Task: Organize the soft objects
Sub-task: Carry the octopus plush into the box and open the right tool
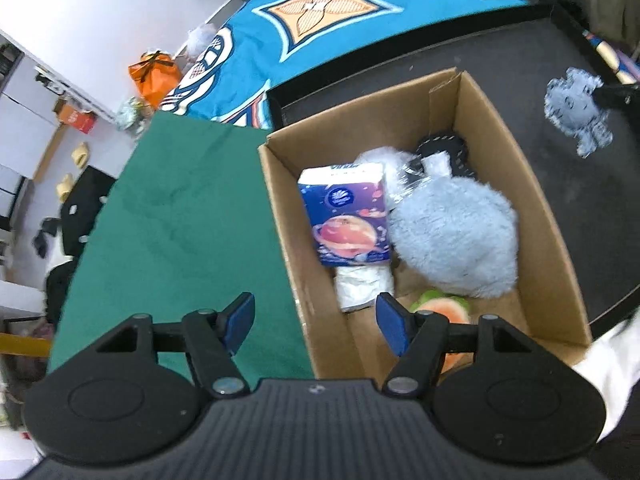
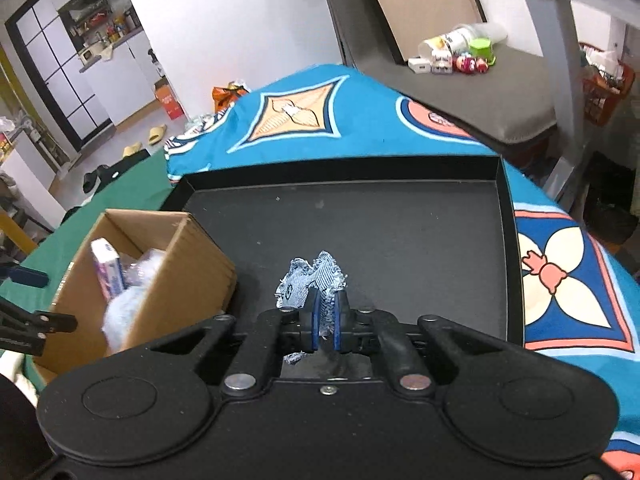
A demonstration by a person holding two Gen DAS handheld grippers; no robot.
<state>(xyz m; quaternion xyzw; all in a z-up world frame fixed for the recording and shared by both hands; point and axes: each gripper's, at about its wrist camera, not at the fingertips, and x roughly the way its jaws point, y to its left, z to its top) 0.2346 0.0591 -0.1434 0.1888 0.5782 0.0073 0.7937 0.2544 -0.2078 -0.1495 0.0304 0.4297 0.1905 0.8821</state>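
A cardboard box [image 1: 280,216] stands on the table and holds a fluffy light-blue plush [image 1: 456,236], a blue tissue pack [image 1: 346,214], a white roll [image 1: 362,286], a dark item and an orange-green toy [image 1: 444,308]. My left gripper [image 1: 316,322] is open and empty above the box's near-left wall. My right gripper [image 2: 326,314] is shut on a frayed denim patch [image 2: 310,280] above the black tray [image 2: 400,232]. The patch also shows in the left wrist view [image 1: 574,108], beside the box [image 2: 188,276].
The black tray [image 1: 500,60] holds the box at its left. A green cloth [image 1: 188,216] covers the table left of the box, a blue patterned cloth [image 2: 320,120] lies beyond the tray. Toys and containers [image 2: 456,54] lie on a far surface.
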